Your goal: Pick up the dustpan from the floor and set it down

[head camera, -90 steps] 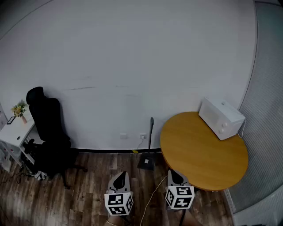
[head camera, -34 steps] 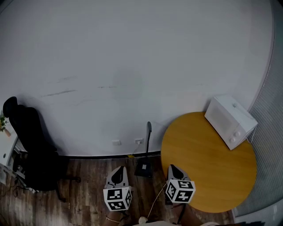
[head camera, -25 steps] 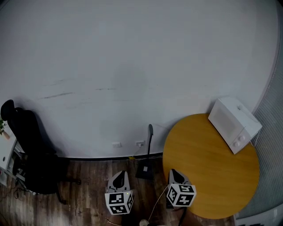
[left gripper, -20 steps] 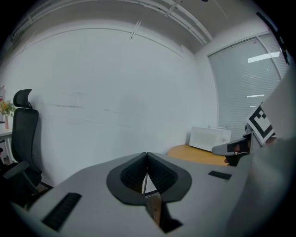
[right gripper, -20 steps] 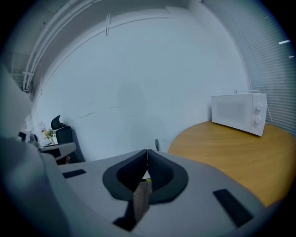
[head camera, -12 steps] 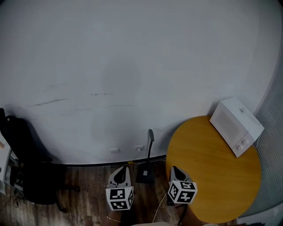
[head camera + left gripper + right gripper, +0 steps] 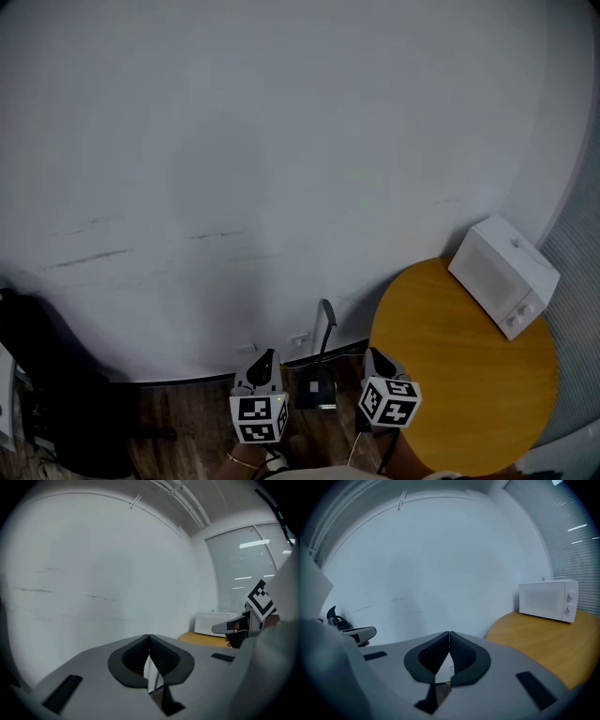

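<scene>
Black plastic dustpan [image 7: 317,391] looks light and stiff, best gripped by its upright handle [image 7: 325,326]; left gripper [image 7: 265,357] and right gripper [image 7: 373,354] are closed, empty.

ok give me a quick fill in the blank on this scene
In the head view the dustpan shows ___ the left gripper and the right gripper.
Both grippers are ___ and hold nothing.
The microwave stands on a table whose top is ___ in shape.
Missing words: between; shut; round.
</scene>
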